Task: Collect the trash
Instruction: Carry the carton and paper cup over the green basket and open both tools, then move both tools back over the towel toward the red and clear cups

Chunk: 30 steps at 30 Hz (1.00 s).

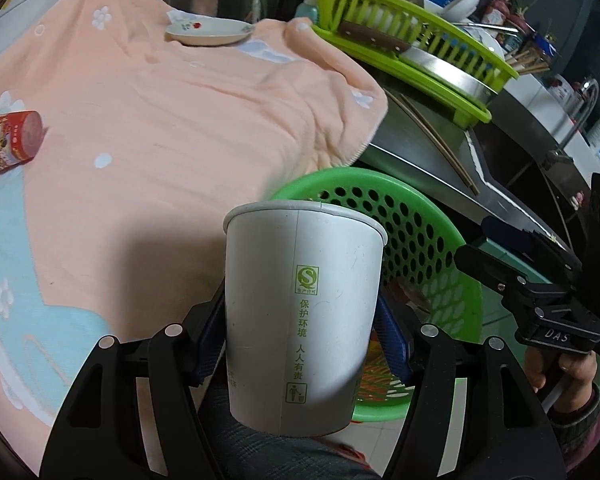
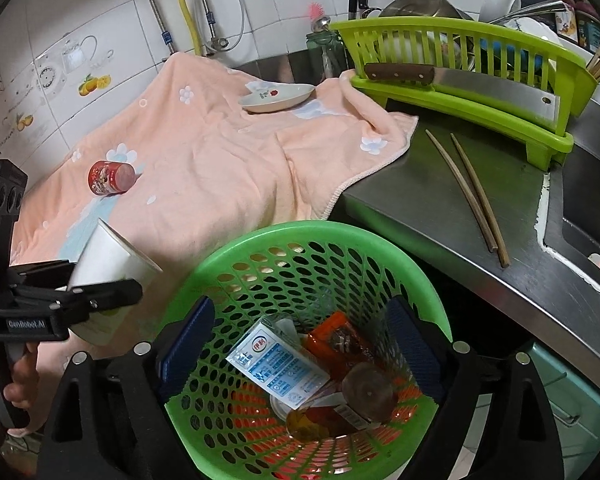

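My left gripper [image 1: 300, 340] is shut on a white paper cup [image 1: 300, 312] and holds it upright just left of the green perforated basket [image 1: 420, 232]. The cup also shows in the right wrist view [image 2: 108, 256], beside the basket's rim. My right gripper [image 2: 300, 344] is shut on the green basket [image 2: 380, 240], which holds a milk carton [image 2: 276, 364], an orange wrapper [image 2: 336, 336] and a bottle [image 2: 364, 396]. A red can [image 1: 10, 142] lies on the peach towel [image 1: 172, 120]; the can also shows in the right wrist view [image 2: 110, 178].
A small dish [image 2: 276, 98] sits at the towel's far edge. A green dish rack [image 2: 480, 76] with a cleaver [image 2: 480, 84] stands at the back right. Two chopsticks [image 2: 472, 196] lie on the steel counter [image 2: 420, 208]. A sink [image 2: 592, 216] is at the right.
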Each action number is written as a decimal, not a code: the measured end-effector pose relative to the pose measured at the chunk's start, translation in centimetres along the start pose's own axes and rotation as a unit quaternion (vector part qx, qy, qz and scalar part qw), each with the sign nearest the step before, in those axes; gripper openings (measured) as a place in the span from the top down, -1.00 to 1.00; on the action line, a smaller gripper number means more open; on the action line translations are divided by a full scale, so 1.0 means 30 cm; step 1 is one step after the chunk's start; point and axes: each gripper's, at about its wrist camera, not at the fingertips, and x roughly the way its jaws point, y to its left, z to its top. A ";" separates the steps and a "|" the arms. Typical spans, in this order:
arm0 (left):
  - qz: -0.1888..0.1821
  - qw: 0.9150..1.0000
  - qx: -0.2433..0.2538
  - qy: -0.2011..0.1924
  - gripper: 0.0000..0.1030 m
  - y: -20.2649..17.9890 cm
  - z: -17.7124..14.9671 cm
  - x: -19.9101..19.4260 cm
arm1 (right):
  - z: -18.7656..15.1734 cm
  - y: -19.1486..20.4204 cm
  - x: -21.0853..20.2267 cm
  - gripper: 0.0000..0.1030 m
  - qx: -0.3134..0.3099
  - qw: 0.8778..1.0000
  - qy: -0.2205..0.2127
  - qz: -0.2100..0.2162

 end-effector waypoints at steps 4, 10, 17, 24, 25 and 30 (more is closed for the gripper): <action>-0.007 1.000 0.001 0.010 -0.29 -0.026 0.000 0.026 | -0.006 -0.005 -0.019 -0.71 -0.002 1.000 -0.006 -0.008; -0.022 0.999 -0.002 0.026 -0.29 -0.053 -0.010 0.061 | -0.013 -0.032 -0.034 -0.72 0.005 1.000 -0.009 -0.012; -0.023 0.999 0.000 0.030 -0.38 -0.062 -0.021 0.064 | -0.019 -0.047 -0.034 -0.73 0.010 1.000 -0.009 -0.010; -0.022 0.999 -0.006 0.035 -0.50 -0.042 -0.027 0.062 | -0.013 -0.032 -0.028 -0.73 0.008 1.000 -0.009 -0.003; -0.023 0.999 -0.007 0.035 -0.52 -0.038 -0.027 0.061 | -0.011 -0.029 -0.027 -0.73 0.007 1.000 -0.009 -0.002; -0.018 0.999 -0.018 0.030 -0.57 -0.001 -0.024 0.047 | -0.004 -0.015 -0.018 -0.74 0.003 1.000 -0.007 0.000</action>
